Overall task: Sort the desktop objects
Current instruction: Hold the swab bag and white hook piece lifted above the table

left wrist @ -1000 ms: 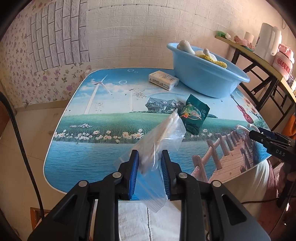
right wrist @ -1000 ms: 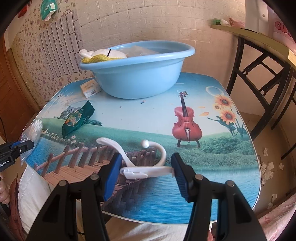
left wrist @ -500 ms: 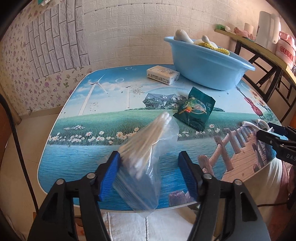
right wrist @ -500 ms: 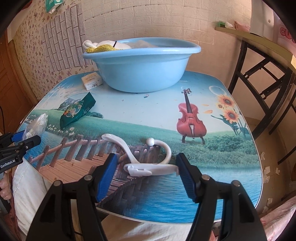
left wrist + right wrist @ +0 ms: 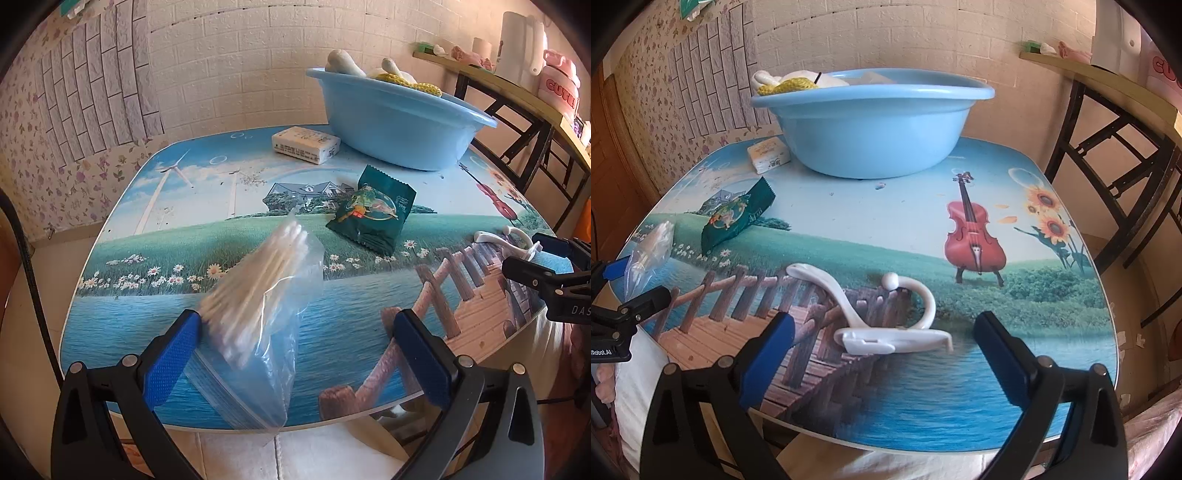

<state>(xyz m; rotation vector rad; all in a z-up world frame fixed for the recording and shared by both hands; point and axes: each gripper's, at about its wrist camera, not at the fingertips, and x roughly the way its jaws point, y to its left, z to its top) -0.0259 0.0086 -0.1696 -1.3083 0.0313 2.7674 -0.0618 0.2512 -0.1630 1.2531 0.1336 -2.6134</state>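
A clear bag of cotton swabs (image 5: 258, 295) lies blurred at the table's near edge, leaning against the left blue pad. My left gripper (image 5: 297, 321) stands around it with its jaws opening wide, and the right pad is well clear of the bag. A white plastic hook (image 5: 886, 332) rests on the table (image 5: 923, 413) between the fingers of my right gripper (image 5: 884, 321). Its jaws are opening too, and neither pad touches the hook. A blue basin (image 5: 871, 136) stands at the back with white and yellow items in it.
A dark green snack packet (image 5: 373, 214) lies mid-table and a white boxed bar (image 5: 306, 144) sits beside the basin (image 5: 399, 125). A black-framed shelf (image 5: 517, 96) with a kettle and pink items stands at the right. White cloth on a person's lap shows below the near table edge.
Both pairs of jaws have spread from nearly shut to wide. The swab bag has slipped out of the left grip onto the table edge. The hook has been let go on the table.
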